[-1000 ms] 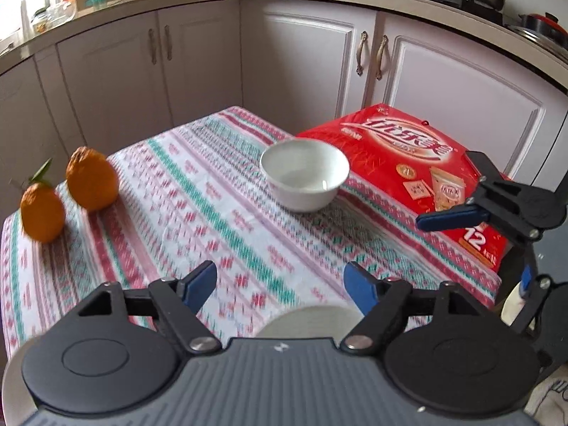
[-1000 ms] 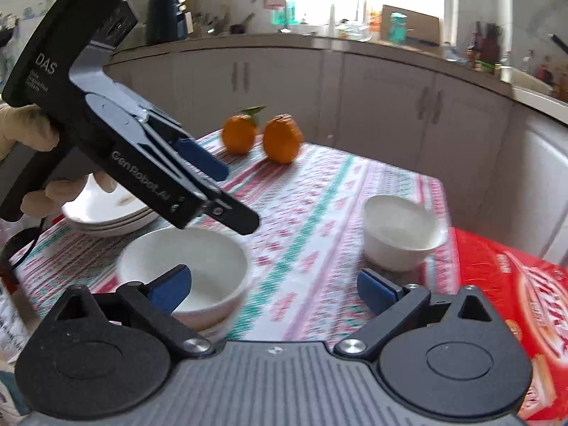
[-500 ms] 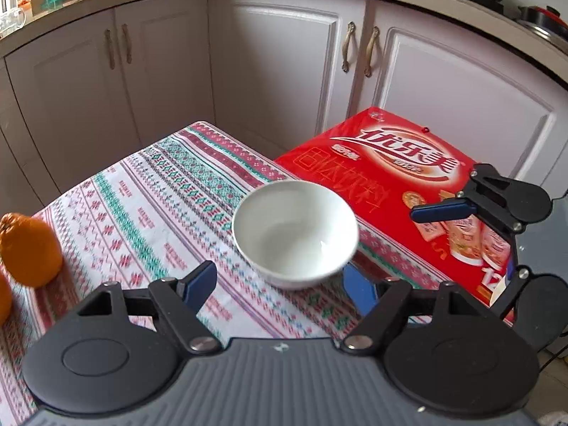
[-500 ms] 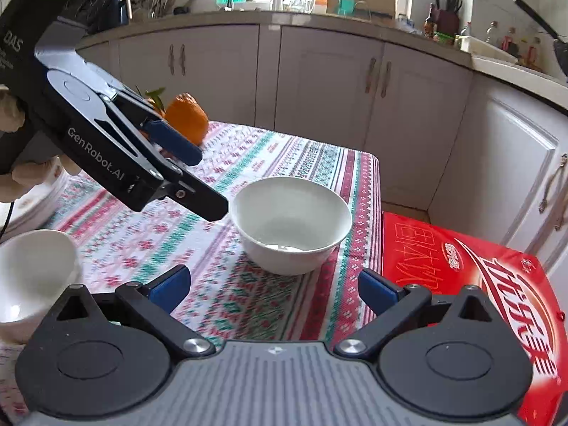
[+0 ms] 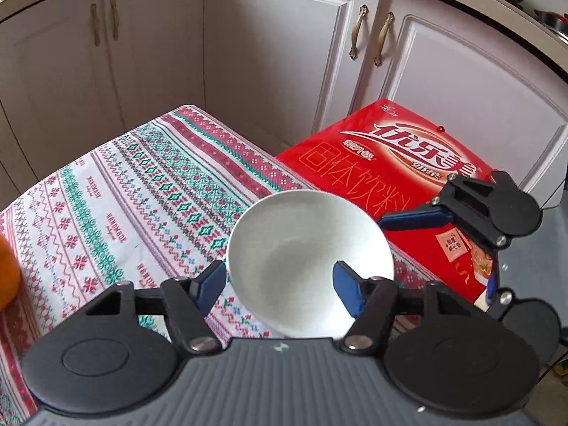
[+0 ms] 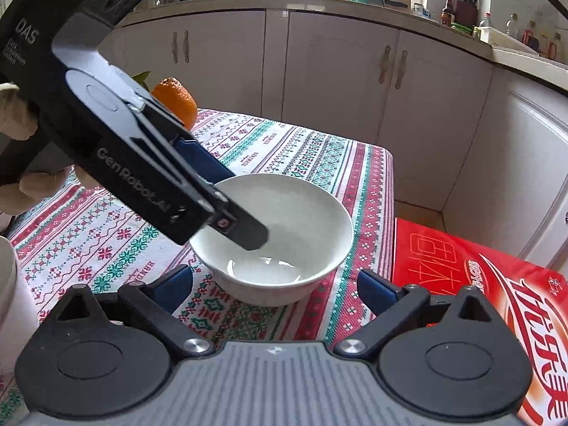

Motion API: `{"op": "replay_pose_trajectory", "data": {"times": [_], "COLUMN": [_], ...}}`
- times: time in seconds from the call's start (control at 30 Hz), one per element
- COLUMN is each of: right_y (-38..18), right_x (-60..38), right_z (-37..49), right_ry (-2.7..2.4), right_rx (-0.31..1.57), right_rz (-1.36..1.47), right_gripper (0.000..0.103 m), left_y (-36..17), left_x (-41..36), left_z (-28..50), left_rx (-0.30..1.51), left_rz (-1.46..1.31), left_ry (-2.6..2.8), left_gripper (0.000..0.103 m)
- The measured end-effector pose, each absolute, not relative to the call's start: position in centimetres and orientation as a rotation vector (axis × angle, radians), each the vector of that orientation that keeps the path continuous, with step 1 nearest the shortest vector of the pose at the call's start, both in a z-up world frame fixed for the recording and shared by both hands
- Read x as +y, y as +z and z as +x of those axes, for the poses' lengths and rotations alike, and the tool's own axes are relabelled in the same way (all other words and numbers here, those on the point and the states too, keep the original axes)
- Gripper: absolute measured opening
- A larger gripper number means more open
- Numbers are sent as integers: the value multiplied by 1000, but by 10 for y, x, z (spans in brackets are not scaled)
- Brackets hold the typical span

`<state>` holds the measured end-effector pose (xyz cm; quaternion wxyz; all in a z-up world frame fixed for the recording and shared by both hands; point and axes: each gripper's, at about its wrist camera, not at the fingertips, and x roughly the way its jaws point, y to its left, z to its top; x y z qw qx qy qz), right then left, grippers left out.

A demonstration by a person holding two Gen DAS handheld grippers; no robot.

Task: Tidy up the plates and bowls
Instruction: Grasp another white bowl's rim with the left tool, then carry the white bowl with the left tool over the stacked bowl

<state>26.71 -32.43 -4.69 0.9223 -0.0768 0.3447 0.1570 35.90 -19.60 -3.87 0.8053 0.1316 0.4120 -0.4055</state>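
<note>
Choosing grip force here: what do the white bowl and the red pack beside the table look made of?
White bowl: probably glazed ceramic; it is glossy, with bright reflections inside and a thick, smooth rim. Red pack: printed, slightly shiny surface with flat faces and crisp edges, so likely coated cardboard, though plastic wrap cannot be ruled out.

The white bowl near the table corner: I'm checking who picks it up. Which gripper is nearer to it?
Left. The left gripper straddles the white bowl, one finger inside and one outside the rim. The right gripper sits open just short of it.
</note>
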Motion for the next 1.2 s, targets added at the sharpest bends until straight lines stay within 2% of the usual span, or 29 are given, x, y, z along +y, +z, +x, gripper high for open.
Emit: {"op": "replay_pose_trajectory", "data": {"times": [0.47, 1.2], "right_y": [-50, -37], "right_x": [-317, -309], "right_z": [275, 255], "right_ry": [332, 358], "right_rx": [710, 728], "right_rz": [-204, -192], "right_gripper": [92, 90], "left_y": [-45, -33], "left_x": [-209, -197], "left_z": [372, 348], "left_rx": [897, 904], "left_rz": [297, 315], "left_ry": [-879, -899], "left_gripper": [62, 61]}}
